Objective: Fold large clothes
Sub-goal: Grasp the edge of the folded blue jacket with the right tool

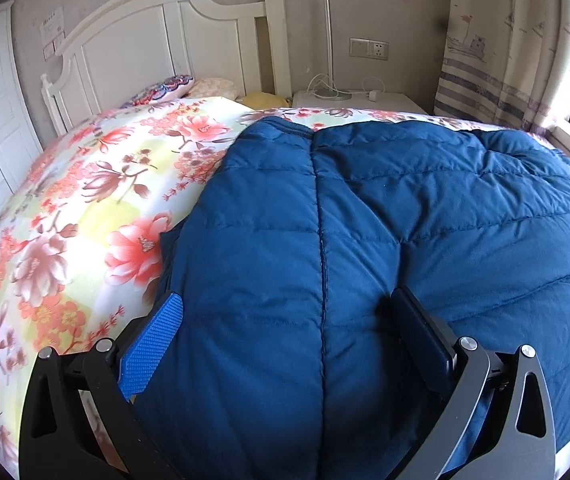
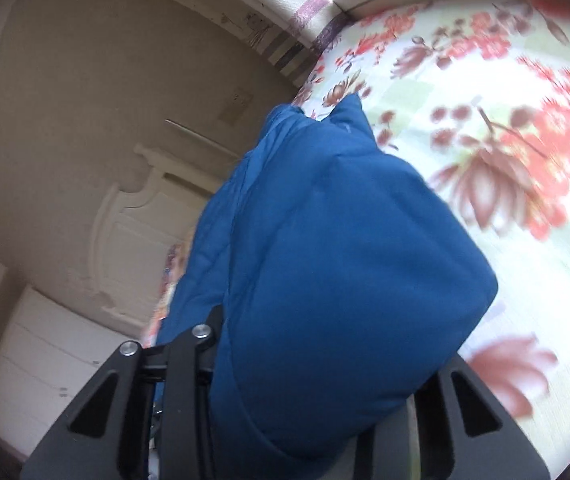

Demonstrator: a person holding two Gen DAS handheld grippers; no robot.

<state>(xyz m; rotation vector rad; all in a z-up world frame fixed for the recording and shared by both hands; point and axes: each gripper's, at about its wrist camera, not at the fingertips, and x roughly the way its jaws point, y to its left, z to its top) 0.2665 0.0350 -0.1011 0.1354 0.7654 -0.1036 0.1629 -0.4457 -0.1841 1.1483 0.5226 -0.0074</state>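
Blue quilted fabric fills the space between the fingers of the left gripper [image 1: 285, 344]: we find the padded jacket [image 1: 365, 220] bulging between the textured blue pad on one side and the dark finger on the other, both spread wide. Whether they press the cloth we cannot tell. The jacket lies ahead of these fingers on the floral bedcover [image 1: 85, 208], its centre seam running straight away from them.

At the right gripper [image 2: 317, 380] a thick fold of the same jacket rises from between the fingers, which are drawn in and pinching it; the pads themselves are hidden by cloth.

We judge the garment light, soft and springy, with a smooth shell likely to slip. Folds will puff back unless pressed. A deep bite on a seam or hem, through the whole padded thickness, should hold best.
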